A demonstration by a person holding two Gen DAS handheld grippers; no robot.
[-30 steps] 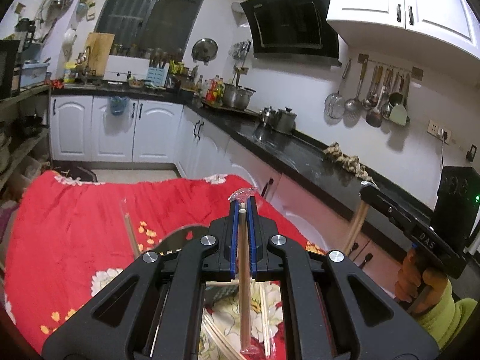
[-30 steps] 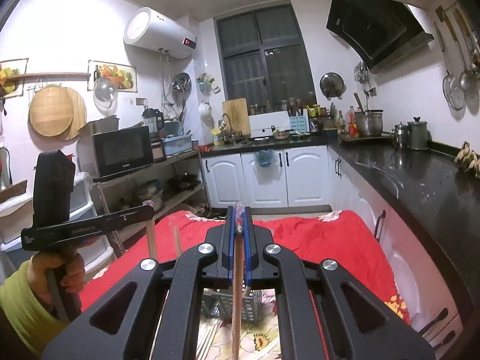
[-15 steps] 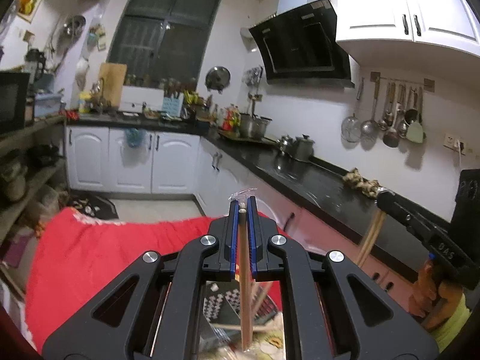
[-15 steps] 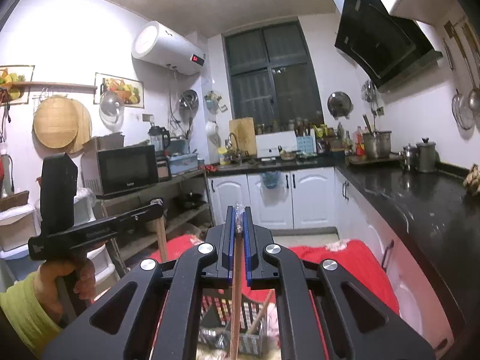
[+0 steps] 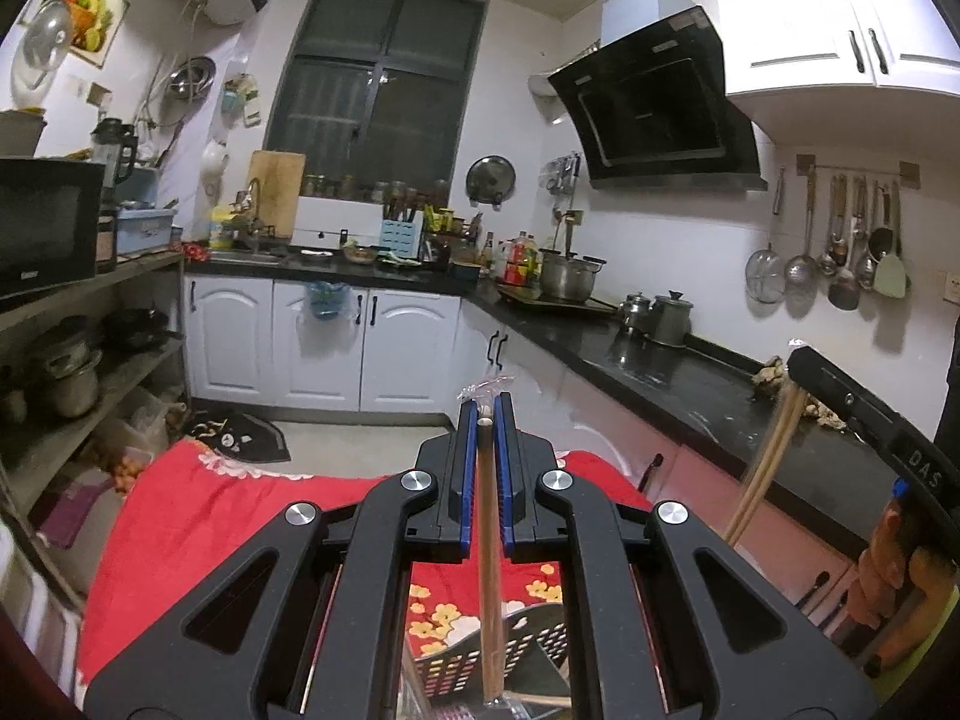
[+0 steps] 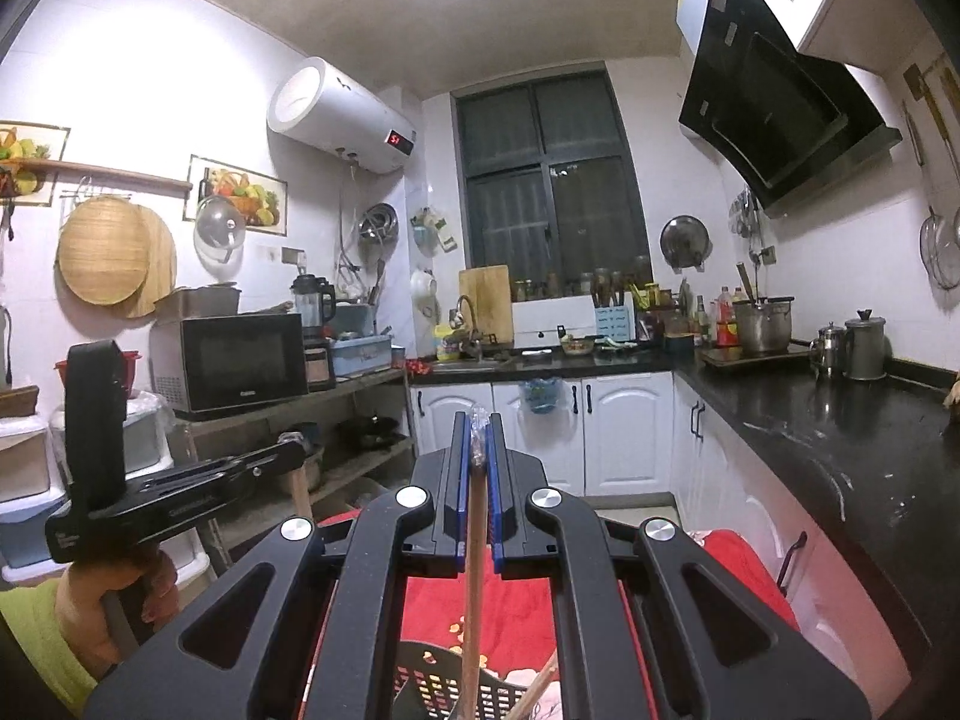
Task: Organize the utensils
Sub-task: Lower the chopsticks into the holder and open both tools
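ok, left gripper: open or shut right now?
Shut. In the left wrist view the left gripper has its blue pads pressed against a wrapped wooden chopstick, which hangs down above the black basket.

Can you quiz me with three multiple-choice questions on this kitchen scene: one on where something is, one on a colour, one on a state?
1. Where is the black slotted basket?
A. on the red floral cloth, below the grippers
B. on the black counter
C. on the microwave shelf

2. What colour are the pads lining the gripper fingers?
A. green
B. blue
C. white

3. How is the left gripper?
A. wide open and empty
B. shut on an empty basket
C. shut on wrapped chopsticks

Answers:
1 A: the basket sits on the cloth under both grippers.
2 B: blue strips flank the chopsticks in both views.
3 C: its jaws pinch the sticks, which hang downward; the right gripper holds a wrapped pair likewise.
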